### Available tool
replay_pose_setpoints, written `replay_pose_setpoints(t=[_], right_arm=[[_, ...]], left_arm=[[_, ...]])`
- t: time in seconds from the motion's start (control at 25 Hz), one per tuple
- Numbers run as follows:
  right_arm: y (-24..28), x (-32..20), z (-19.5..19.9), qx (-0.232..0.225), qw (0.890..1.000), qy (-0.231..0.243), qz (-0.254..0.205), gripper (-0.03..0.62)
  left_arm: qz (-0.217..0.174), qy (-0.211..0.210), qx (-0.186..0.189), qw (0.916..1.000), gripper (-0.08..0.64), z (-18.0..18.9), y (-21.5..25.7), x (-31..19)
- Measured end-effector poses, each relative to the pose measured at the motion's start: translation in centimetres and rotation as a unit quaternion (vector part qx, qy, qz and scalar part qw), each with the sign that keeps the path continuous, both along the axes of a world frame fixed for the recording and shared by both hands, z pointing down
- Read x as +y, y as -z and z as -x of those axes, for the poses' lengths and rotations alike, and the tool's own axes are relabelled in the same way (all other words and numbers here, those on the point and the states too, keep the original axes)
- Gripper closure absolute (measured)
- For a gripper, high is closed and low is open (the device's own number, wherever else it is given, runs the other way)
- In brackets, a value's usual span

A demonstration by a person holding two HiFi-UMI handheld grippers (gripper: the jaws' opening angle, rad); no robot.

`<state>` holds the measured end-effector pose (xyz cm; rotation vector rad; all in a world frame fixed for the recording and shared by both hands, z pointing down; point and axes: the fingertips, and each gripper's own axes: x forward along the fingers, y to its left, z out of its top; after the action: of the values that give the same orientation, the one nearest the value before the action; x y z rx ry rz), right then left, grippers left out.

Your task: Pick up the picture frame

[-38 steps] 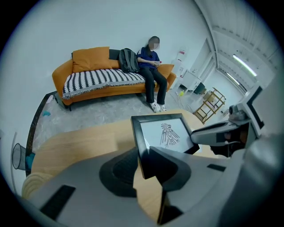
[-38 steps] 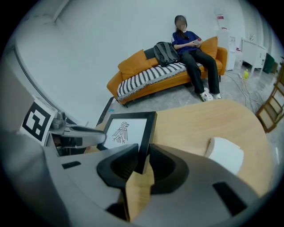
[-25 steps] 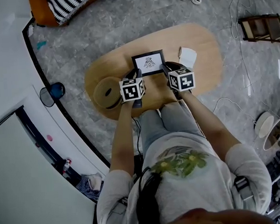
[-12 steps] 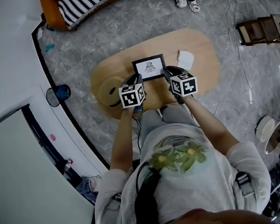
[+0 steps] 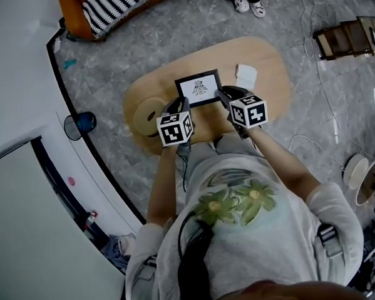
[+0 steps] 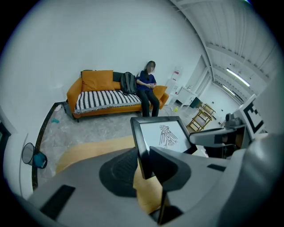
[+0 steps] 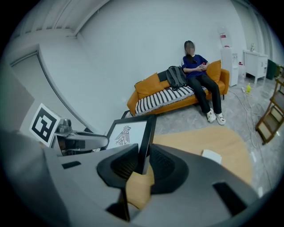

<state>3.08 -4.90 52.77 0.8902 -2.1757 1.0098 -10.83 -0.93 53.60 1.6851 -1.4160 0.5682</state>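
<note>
Above table [image 5: 274, 96], both jaws clamping picture frame [image 5: 198, 87]

Oval wooden table [image 5: 272, 59], round object [image 5: 149, 112], white card [image 5: 246, 76]

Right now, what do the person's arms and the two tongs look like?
The left tongs and right tongs have grey moulded bodies with dark, rounded, ribbed pads. Each carries a white cube with black square markers, on the left and on the right. The person wears a pale top with a green leaf print; its sleeves end near the elbows.
</note>
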Motion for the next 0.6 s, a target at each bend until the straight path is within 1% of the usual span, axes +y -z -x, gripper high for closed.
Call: replay_pose_setpoints(t=[0.24, 0.6], right_arm=[[2.1, 1.2, -0.6, -0.004, 1.000, 0.003, -0.012, 0.506], [5.0, 2.0, -1.2, -0.011, 0.999, 0.008, -0.037, 0.505]], left_arm=[[-0.007, 0.007, 0.005, 0.9999, 0.465, -0.7, 1.9, 1.4], [-0.032, 0.012, 0.011, 0.9993, 0.465, -1.3, 4.9, 2.4]])
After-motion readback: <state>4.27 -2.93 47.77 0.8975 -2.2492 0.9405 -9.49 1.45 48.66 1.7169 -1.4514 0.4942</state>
